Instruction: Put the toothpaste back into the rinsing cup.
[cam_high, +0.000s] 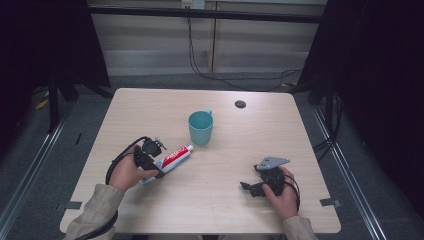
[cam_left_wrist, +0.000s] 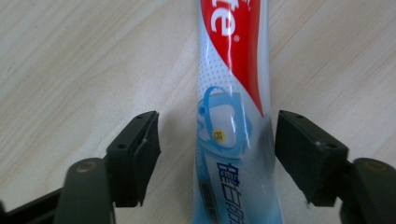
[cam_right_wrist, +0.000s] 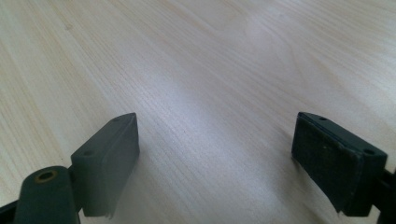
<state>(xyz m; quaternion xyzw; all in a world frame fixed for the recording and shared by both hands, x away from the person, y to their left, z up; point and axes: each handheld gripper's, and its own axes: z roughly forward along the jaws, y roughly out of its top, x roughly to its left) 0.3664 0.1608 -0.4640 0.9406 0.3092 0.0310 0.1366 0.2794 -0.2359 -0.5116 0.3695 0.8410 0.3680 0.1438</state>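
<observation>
A light wooden table (cam_high: 150, 107) is seen from above, with a teal mug (cam_high: 200, 128) standing upright near its middle. A red-and-white toothpaste tube (cam_high: 172, 158) is laid flat just left of the mug, its cap end towards it — the left gripper (cam_high: 159, 170) is held over the tube's lower end. The right gripper (cam_high: 248, 187) is held low over bare wood, well apart from both. A small dark round hole (cam_high: 240, 104) is set near the far edge.

Readable text: toothpaste tube only
On the toothpaste tube (cam_left_wrist: 233, 121) I read white letters "te" on the red band, cut off at the frame top, and blue Chinese characters "健白防" lower down; I can't read the small yellow dot mark
</observation>
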